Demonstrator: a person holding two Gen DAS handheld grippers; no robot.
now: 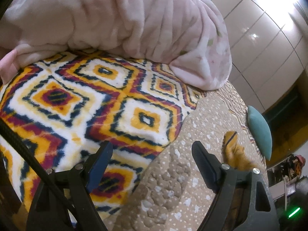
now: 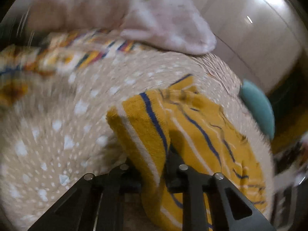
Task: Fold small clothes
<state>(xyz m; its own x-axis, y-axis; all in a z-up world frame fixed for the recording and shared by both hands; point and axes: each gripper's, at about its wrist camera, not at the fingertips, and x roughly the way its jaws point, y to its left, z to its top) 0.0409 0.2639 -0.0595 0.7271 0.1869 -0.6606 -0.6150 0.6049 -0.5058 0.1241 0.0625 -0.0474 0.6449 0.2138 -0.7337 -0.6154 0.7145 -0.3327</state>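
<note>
my left gripper [image 1: 152,148] hangs with its jaws spread wide and nothing between them, over the seam where the bright diamond-patterned blanket [image 1: 80,100] meets the beige quilted bedspread [image 1: 173,173]; its left finger sits above the blanket, its right finger above the bedspread; a black cable [image 1: 21,150] crosses the lower left of my left wrist view.

my right gripper [image 2: 152,165] is clamped onto the mustard-yellow striped garment [image 2: 192,127]; a thick folded edge of it, with a white band and a navy stripe, stands up between the two fingers, and the rest of the cloth spreads off to the right over the bedspread [image 2: 57,134]; the right wrist view is smeared with blur, so i cannot make out how the far side of the garment lies; in my left wrist view the same garment [image 1: 232,150] shows as a yellow crumple just beyond the right finger, resting on the bedspread near its right edge.

a big rumpled pink fleece blanket [image 1: 125,19] is heaped along the far side, lying on the patterned blanket; a teal cushion [image 1: 259,130] stands at the right edge of the bed, near the garment; glossy pale wardrobe doors [image 1: 269,28] rise behind.
</note>
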